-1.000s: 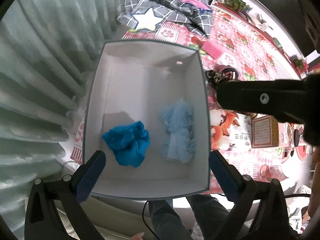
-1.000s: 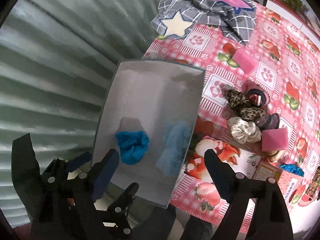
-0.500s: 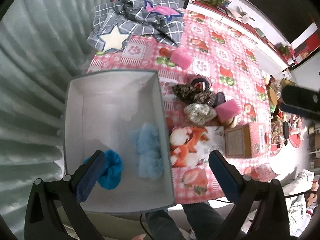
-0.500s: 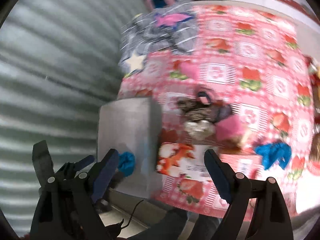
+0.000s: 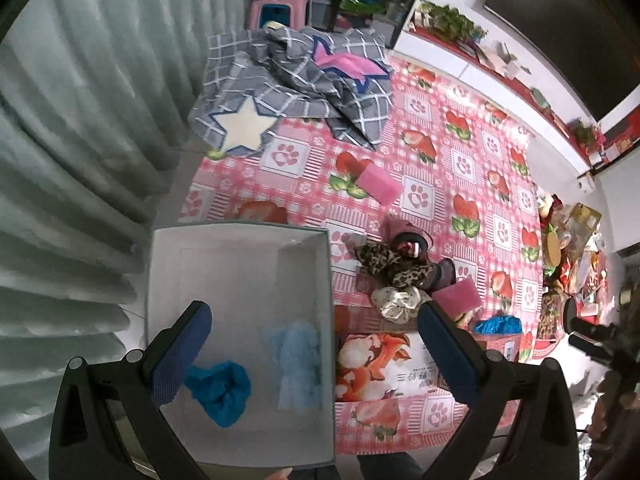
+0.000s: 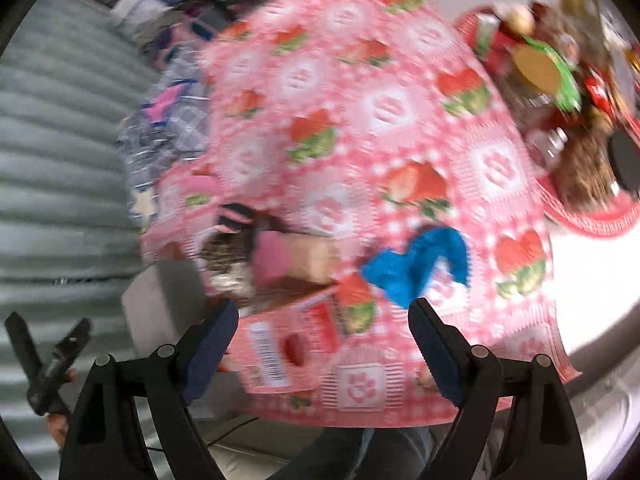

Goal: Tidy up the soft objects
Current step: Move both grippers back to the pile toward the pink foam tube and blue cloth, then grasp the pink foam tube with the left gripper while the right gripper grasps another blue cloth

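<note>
— So how much is sorted? The white box (image 5: 240, 264) at the table's near corner holds two pieces: a bright blue scrunched cloth (image 5: 222, 394) and a pale blue fluffy one (image 5: 298, 366), lying apart on its floor.

— Only two in, then. What is left outside?

— A fair bit, judging by the cluster just right of the box: leopard-print scrunchies (image 5: 390, 262), a cream scrunchie (image 5: 396, 300), a pink sponge (image 5: 458, 296) and another pink sponge (image 5: 378, 186) farther up the strawberry tablecloth (image 5: 472, 168). One more blue cloth (image 6: 416, 268) lies apart on the tablecloth, right ahead of the right gripper (image 6: 324, 344).

— Are the grippers carrying anything?

— No. The left gripper (image 5: 314, 356) hangs over the box's right wall, fingers spread wide and empty. The right one is spread wide and empty too; its view is blurred.

— And the grey checked blanket (image 5: 296, 84) at the far end?

— Untouched, rumpled. I'd call the job early: two stowed, at least six loose, the blue cloth likely next.
</note>
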The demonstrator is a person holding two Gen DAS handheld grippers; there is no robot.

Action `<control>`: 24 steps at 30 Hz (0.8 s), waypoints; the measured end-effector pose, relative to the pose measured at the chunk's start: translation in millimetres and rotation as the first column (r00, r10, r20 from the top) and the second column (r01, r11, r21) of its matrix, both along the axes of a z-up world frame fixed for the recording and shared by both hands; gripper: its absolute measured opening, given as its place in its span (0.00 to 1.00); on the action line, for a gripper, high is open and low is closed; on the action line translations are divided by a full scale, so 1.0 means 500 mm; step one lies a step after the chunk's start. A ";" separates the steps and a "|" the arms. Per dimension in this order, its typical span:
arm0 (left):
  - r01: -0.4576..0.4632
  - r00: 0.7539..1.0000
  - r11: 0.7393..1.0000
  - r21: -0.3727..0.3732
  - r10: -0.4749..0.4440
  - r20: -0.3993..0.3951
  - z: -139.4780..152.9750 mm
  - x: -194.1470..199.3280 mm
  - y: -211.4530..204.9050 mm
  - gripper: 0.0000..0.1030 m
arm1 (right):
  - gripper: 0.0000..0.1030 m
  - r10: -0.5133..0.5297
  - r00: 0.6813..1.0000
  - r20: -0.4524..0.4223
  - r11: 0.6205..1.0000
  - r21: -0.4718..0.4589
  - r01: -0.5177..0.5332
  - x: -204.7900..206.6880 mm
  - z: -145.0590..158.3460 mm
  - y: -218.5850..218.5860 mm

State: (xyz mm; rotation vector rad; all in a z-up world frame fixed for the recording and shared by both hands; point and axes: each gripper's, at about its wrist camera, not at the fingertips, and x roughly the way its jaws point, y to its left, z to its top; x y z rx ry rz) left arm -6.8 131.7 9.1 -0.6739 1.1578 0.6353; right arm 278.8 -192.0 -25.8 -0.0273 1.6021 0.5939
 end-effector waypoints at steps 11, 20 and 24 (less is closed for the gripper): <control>0.182 0.973 0.982 -0.059 -0.188 -0.133 -0.131 0.226 -0.080 1.00 | 0.85 -0.080 0.991 -0.110 0.986 -0.155 0.063 0.025 -0.158 -0.112; 0.182 0.965 0.981 0.066 -0.166 -0.204 -0.205 0.393 0.015 1.00 | 0.85 -0.095 0.981 -0.170 0.976 -0.208 0.059 0.034 -0.238 -0.149; 0.319 0.912 0.942 0.107 -0.274 -0.306 -0.286 0.449 0.030 1.00 | 0.85 -0.091 0.978 -0.190 0.975 -0.218 0.048 0.038 -0.252 -0.155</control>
